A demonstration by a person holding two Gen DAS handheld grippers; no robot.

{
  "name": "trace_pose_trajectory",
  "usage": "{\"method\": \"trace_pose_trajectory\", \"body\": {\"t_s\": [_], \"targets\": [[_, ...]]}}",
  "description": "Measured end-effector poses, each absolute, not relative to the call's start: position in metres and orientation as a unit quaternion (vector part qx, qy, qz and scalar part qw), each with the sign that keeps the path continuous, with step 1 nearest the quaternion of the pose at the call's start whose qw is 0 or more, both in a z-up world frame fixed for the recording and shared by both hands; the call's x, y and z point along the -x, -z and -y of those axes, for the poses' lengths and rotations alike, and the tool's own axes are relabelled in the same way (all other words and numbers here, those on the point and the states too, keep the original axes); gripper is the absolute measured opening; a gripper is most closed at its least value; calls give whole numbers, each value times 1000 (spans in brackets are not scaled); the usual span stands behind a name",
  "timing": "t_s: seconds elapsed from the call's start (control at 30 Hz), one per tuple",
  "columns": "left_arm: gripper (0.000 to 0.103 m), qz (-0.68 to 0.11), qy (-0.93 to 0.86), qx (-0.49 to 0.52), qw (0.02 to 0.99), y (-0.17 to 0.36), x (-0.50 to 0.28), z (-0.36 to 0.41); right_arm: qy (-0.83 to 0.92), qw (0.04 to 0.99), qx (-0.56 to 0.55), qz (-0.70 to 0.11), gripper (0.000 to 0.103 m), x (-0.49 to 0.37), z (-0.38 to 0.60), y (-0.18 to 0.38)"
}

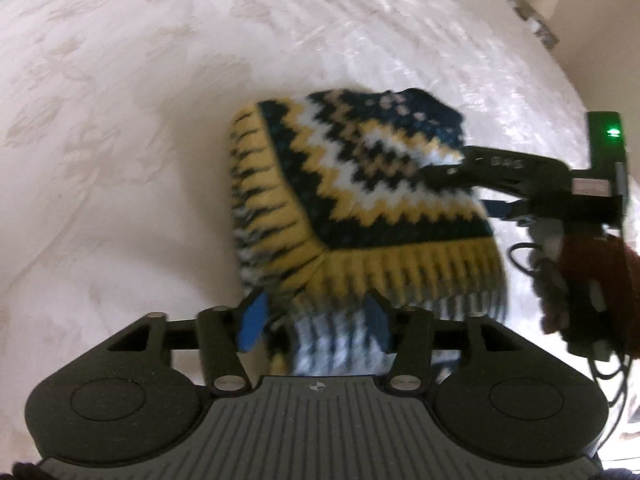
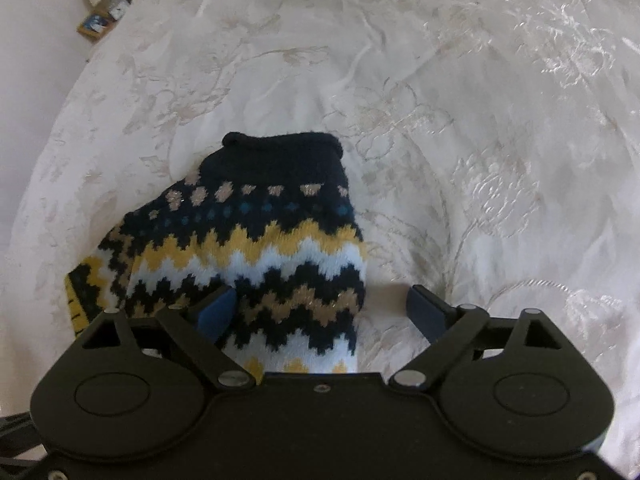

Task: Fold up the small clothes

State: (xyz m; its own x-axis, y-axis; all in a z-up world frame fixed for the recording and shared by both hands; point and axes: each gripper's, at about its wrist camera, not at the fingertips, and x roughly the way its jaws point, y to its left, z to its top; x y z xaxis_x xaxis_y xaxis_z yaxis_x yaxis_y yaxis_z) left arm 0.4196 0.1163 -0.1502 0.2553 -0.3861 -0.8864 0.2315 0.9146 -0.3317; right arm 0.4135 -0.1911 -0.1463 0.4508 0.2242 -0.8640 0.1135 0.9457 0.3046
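A small knitted garment (image 1: 352,184) with navy, yellow and white zigzag bands lies on a white bedspread (image 1: 120,120), partly folded over on itself. My left gripper (image 1: 316,316) holds the ribbed hem between its blue pads. My right gripper (image 2: 324,308) stands open over the garment (image 2: 260,248), its left pad on the knit and its right pad over bare bedspread (image 2: 480,120). The right gripper also shows in the left wrist view (image 1: 460,184) at the garment's right side. The navy collar (image 2: 280,144) points away from the right gripper.
The embroidered white bedspread fills both views. A shelf with small items (image 2: 108,8) stands beyond the bed's far left edge in the right wrist view. A person's hand in a dark red sleeve (image 1: 592,288) holds the right gripper.
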Motion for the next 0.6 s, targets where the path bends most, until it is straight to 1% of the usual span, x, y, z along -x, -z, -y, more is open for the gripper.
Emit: {"method": "trace_pose_trajectory", "body": {"t_s": [0.1, 0.23, 0.33, 0.47, 0.53, 0.57, 0.6], "targets": [[58, -591, 186, 97, 779, 159, -417, -125, -49, 836, -171, -519, 93, -405, 195, 143], [60, -624, 188, 128, 747, 183, -419, -130, -68, 832, -191, -516, 93, -397, 200, 144], [66, -632, 196, 156, 733, 196, -425, -130, -82, 826, -209, -517, 94, -392, 205, 145], [67, -640, 222, 184, 712, 207, -439, -124, -112, 812, -241, -520, 94, -390, 206, 151], [67, -644, 241, 187, 702, 210, -445, -119, -123, 807, -248, -521, 94, -389, 205, 153], [65, -644, 251, 195, 696, 211, -448, -118, -125, 806, -251, -521, 94, -388, 205, 153], [61, -646, 260, 203, 688, 211, -449, -117, -125, 805, -255, -520, 93, -386, 205, 152]]}}
